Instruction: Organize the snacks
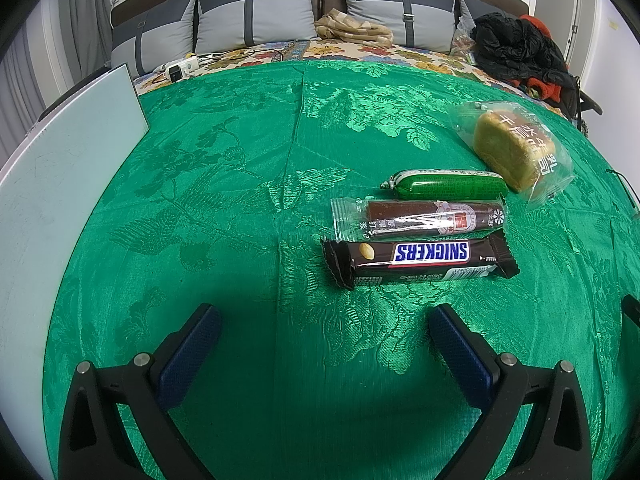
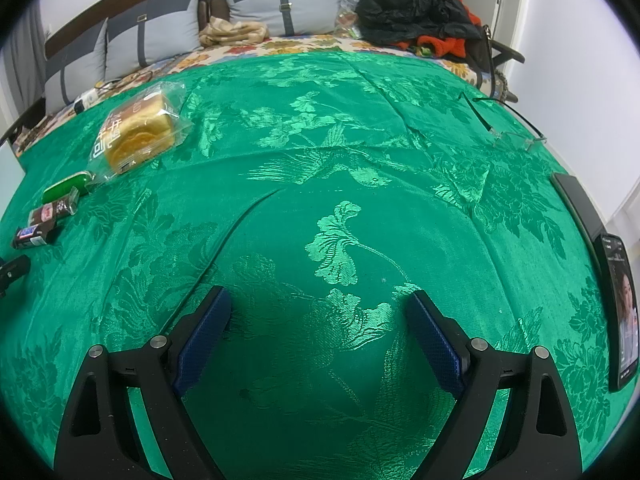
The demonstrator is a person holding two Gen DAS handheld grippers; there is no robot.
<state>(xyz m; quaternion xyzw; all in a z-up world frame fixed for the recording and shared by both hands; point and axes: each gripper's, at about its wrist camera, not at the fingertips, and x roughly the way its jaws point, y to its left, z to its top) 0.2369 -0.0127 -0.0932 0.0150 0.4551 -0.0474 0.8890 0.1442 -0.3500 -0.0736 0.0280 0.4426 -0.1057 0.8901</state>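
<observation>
A dark brown Snickers bar in a glossy wrapper (image 1: 420, 260) lies on the green floral brocade cloth (image 1: 240, 184) covering the desk. Just behind it, side by side, lie a brown snack stick in clear plastic (image 1: 420, 218) and a green sausage-shaped tube (image 1: 448, 185). A yellow bread loaf in a clear bag (image 1: 516, 150) sits beyond, beside the tube's end. The left hand-held gripper (image 1: 324, 320) stands wide apart and empty near the bar. The right hand-held gripper (image 2: 320, 304) is likewise spread wide over bare cloth, well apart from the snacks. A black phone (image 2: 622, 316) lies at the right edge.
</observation>
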